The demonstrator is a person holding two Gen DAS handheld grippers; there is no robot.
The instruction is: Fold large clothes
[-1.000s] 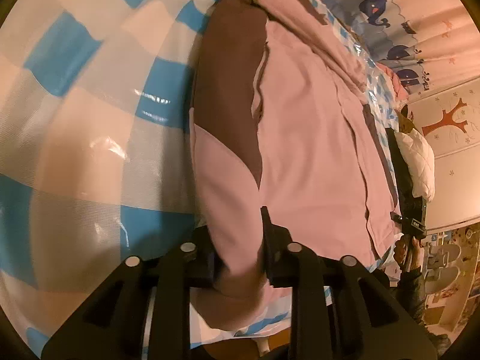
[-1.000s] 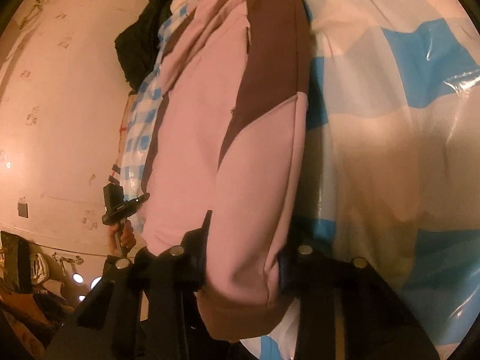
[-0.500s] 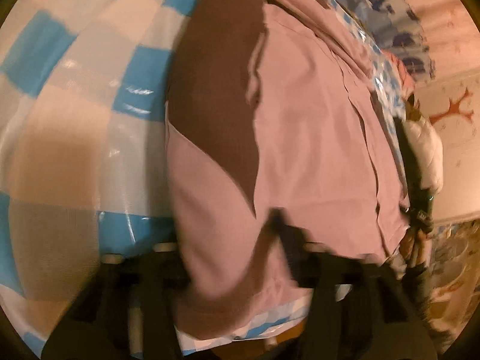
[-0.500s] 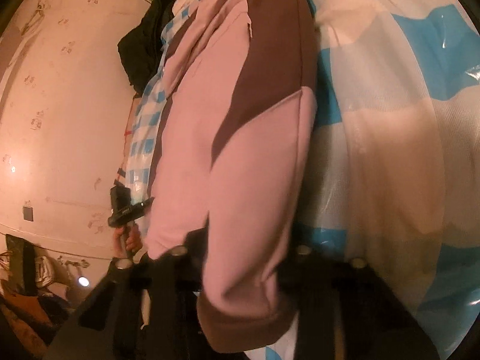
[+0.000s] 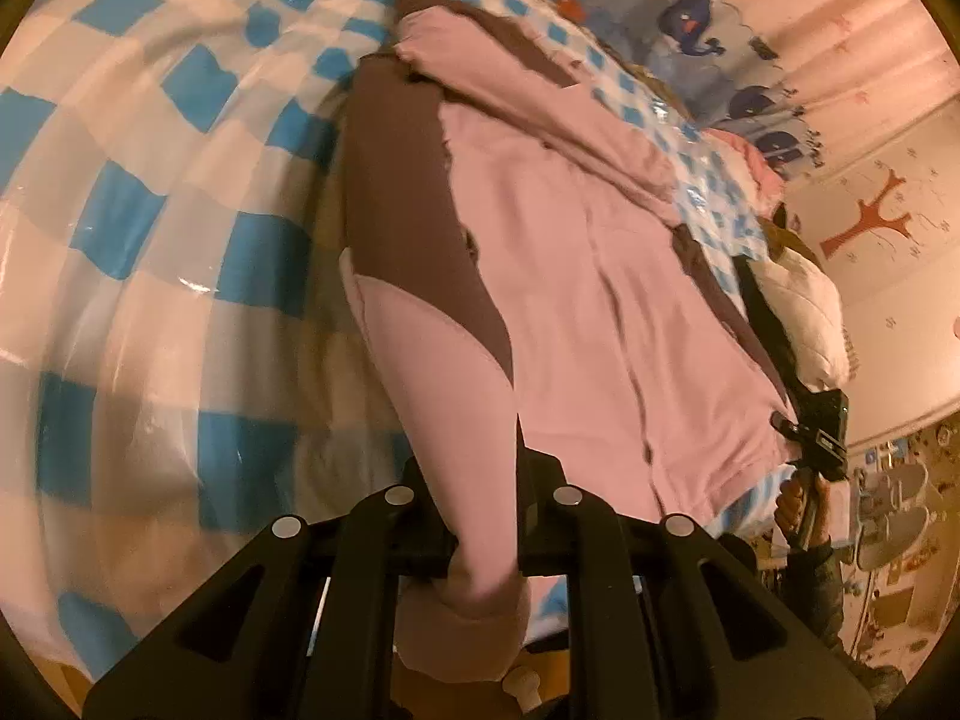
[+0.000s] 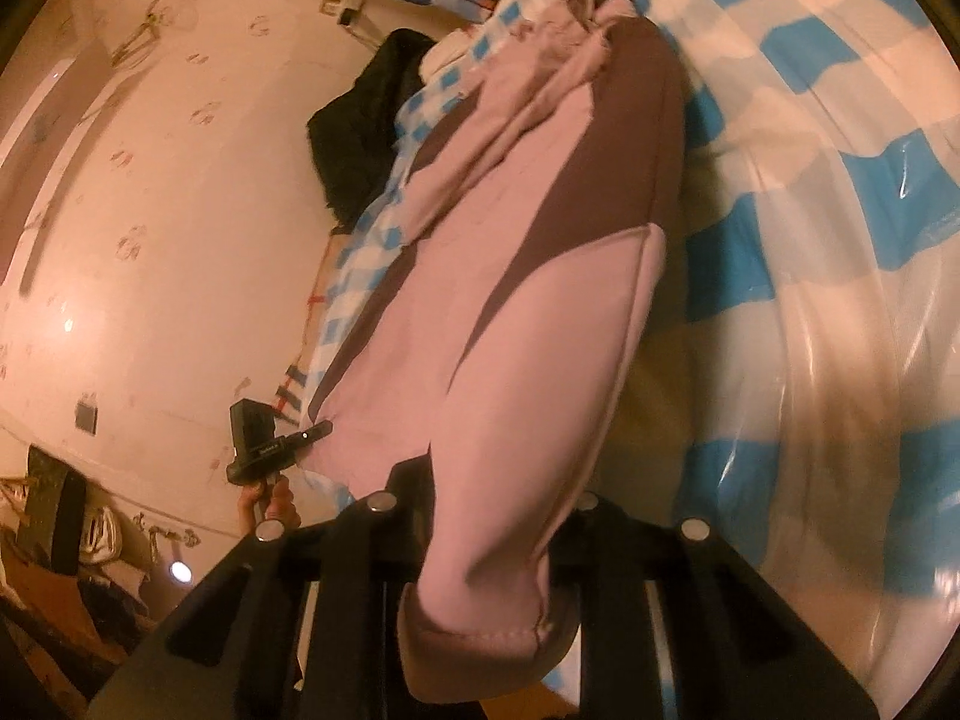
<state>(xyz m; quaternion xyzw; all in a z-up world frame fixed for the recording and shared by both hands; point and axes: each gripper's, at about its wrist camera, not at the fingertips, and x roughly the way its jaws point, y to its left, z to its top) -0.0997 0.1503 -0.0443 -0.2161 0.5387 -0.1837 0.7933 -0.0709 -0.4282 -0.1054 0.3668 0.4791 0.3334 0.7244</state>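
A pink and brown sweatshirt [image 5: 588, 276] lies spread on a bed with a blue and white checked cover [image 5: 180, 192]. My left gripper [image 5: 480, 474] is shut on the pink end of one sleeve [image 5: 444, 372], which is raised off the cover, its cuff bunched behind the fingers. In the right wrist view the same sweatshirt [image 6: 420, 324] runs away from me. My right gripper [image 6: 498, 492] is closing its jaws on the other pink sleeve [image 6: 540, 360], whose brown cuff [image 6: 480, 654] hangs below the fingers. Each view shows the other gripper small at the garment's far edge.
A clear plastic sheet glints over the checked cover [image 6: 840, 300]. A whale-print curtain [image 5: 690, 18] and a white padded bundle [image 5: 804, 312] lie beyond the garment. A black garment [image 6: 366, 126] sits at the bed's far end by a pale wall [image 6: 150, 228].
Both grippers have risen and drawn back, and each sleeve end has come up off the cover with them. The right jaws have narrowed on their sleeve.
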